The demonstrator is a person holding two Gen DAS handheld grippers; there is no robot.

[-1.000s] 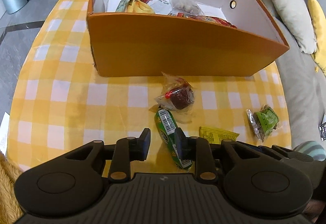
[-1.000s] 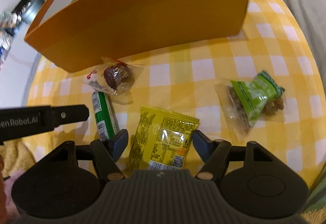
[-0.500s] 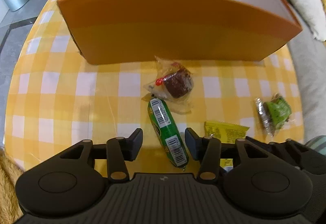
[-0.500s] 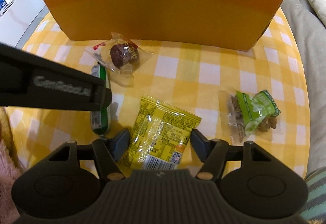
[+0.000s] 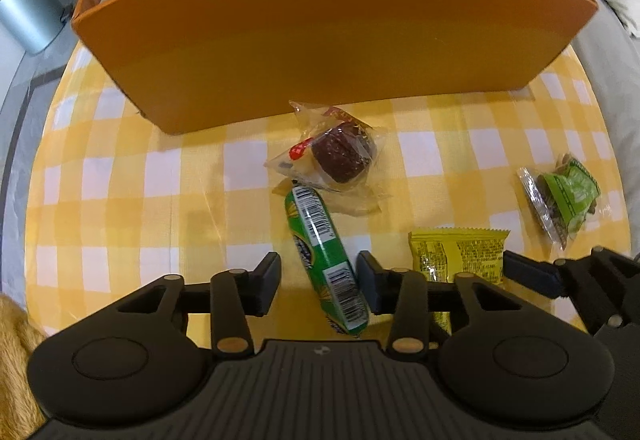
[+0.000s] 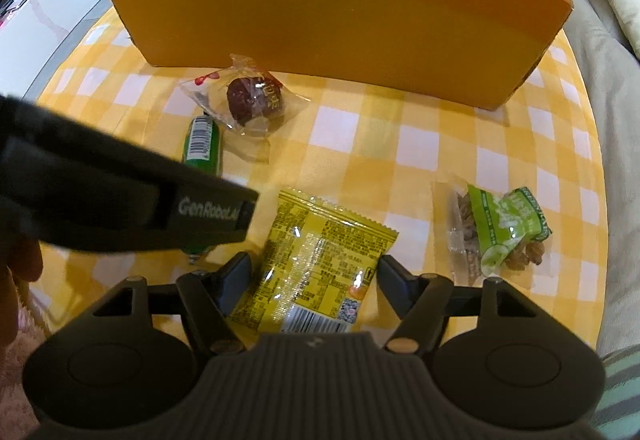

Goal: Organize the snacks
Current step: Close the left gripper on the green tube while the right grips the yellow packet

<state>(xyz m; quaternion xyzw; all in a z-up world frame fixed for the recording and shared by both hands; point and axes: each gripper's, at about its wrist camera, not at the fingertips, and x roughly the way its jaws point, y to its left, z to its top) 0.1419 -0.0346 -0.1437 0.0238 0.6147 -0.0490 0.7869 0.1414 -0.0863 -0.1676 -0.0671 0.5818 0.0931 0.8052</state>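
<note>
Straddling the green snack tube, the left gripper has its fingers released, and they have just been closing around it; the right-hand finger sits against the tube's side while a gap remains on the left, so no grip is made yet; the tube lies flat on the table, its far end touching the clear wrapper of the brown cake. Just beside it, the yellow packet lies flat between the fingers of the right gripper; these are likewise released, both clear of the packet edges, and have narrowed slightly. The green nut packet rests apart, toward the table's right edge; the orange box stands at the far side, already holding several snacks.

Step in hand, as judged: a paired pick of two loose snacks for transfer to the box. The next move calls for closing each pair of fingers fully, the left across the tube's width, the right across the packet; then lifting over the box's near wall. The tube lies skewed to the fingers, so it may roll or pivot on closure; the thin, slick packet may buckle.
</note>
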